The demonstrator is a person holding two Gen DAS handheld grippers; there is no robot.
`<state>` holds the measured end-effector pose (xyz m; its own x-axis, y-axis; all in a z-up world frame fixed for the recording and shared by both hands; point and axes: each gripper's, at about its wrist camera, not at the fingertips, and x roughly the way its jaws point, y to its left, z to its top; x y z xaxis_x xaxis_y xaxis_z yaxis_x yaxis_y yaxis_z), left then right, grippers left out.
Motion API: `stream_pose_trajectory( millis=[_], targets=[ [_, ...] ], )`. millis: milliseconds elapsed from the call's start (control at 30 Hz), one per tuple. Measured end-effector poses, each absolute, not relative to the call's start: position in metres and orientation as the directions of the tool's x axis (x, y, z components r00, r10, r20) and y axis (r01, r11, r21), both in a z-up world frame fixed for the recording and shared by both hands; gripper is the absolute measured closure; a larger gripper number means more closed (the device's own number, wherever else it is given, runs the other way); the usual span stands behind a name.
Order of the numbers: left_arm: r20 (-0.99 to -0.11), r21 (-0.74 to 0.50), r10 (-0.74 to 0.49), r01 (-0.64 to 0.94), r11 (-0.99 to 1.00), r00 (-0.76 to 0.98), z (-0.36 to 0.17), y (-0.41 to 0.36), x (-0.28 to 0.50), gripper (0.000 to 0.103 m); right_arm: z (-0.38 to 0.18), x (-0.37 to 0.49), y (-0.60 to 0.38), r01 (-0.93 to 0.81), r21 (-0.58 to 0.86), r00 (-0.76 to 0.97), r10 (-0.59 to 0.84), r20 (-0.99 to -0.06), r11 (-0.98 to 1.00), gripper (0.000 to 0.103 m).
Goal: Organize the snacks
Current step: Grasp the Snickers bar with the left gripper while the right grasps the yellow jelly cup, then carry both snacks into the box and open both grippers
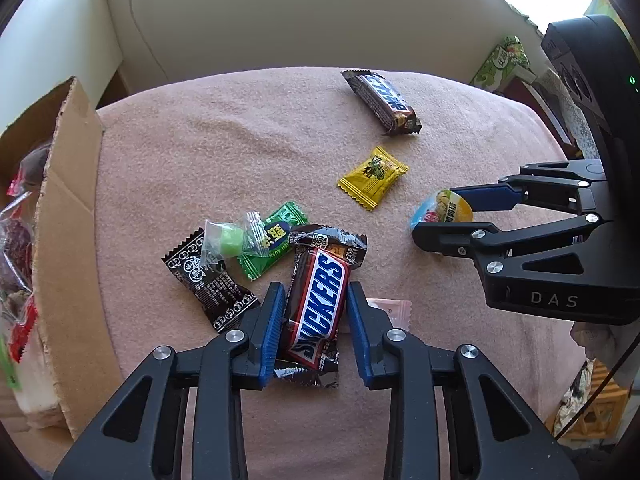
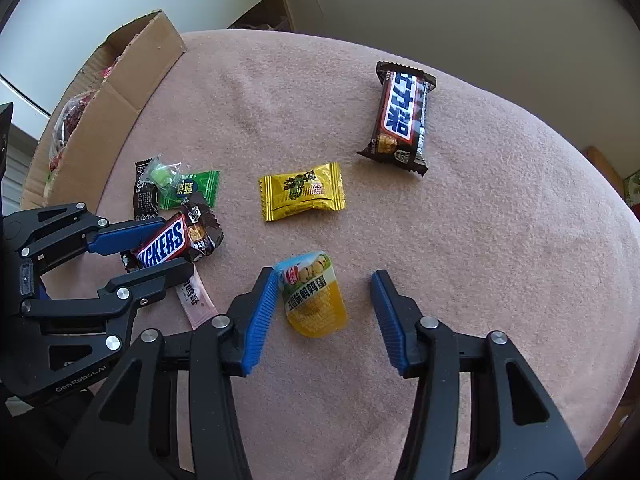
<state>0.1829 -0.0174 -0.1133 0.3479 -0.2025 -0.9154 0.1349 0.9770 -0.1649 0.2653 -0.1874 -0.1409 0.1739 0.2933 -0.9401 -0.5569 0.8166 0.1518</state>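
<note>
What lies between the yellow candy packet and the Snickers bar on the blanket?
Only bare pink blanket lies between the yellow candy packet and the Snickers bar, clearest in the right wrist view.

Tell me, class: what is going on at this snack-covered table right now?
A person is sorting snacks with two handheld grippers. The left gripper straddles a Snickers bar, its pads close against the sides. The right gripper sits around a yellow quail-egg pack, one pad touching, the other apart. A yellow candy, another chocolate bar and small sweets lie loose on the pink cloth. A cardboard box waits alongside.
</note>
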Motion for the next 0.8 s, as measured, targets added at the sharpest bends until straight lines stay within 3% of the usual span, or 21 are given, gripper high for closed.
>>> stream_pose_trajectory(
  millis=[100,400,800],
  targets=[
    [-0.907,-0.193,-0.218,0.104,0.976,0.361,-0.112,-0.012,0.181,0.074,-0.140,0.267,-0.191,-0.551,0.147,0.174,0.285,-0.943,0.822,0.078],
    [-0.883,-0.260,-0.251,0.032,0.965,0.396,-0.101,0.002,0.173,0.076,-0.136,0.265,-0.206,-0.518,0.190,0.163,0.314,-0.935,0.834,0.079],
    [-0.838,-0.303,-0.264,-0.005,0.953,0.478,-0.054,0.024,0.152,0.076,-0.088,0.244,-0.227,-0.500,0.213,0.215,0.358,-0.908,0.840,0.079]
  ],
)
